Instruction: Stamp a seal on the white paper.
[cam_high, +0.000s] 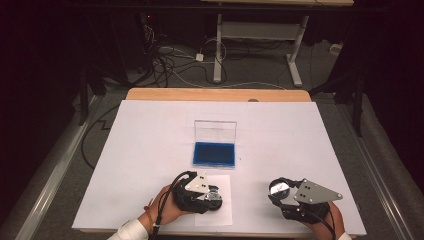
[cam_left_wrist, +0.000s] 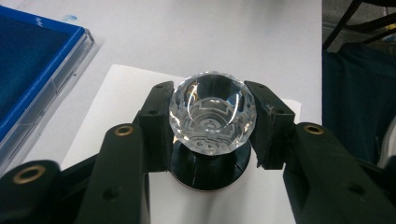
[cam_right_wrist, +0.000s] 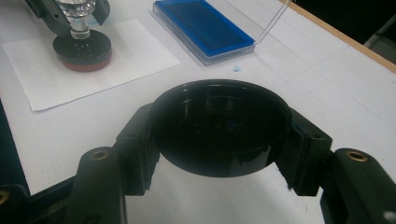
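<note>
Ink could smear if the stamp (cam_left_wrist: 212, 119) slips: left claw (cam_left_wrist: 212, 126) grips its crystal knob, base on the paper sheet (cam_high: 220, 212) near the blue ink pad (cam_high: 214, 154). Right claw (cam_right_wrist: 219, 133) clamps the black cap (cam_right_wrist: 219, 126) right of the sheet.

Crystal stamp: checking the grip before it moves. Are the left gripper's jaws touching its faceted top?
Touching. In the left gripper view, both black pads press against the crystal stamp with no gap on either side.

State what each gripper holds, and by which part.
Left gripper: the crystal-topped stamp, by its faceted head. Right gripper: the black round cap, by its side wall.
</note>
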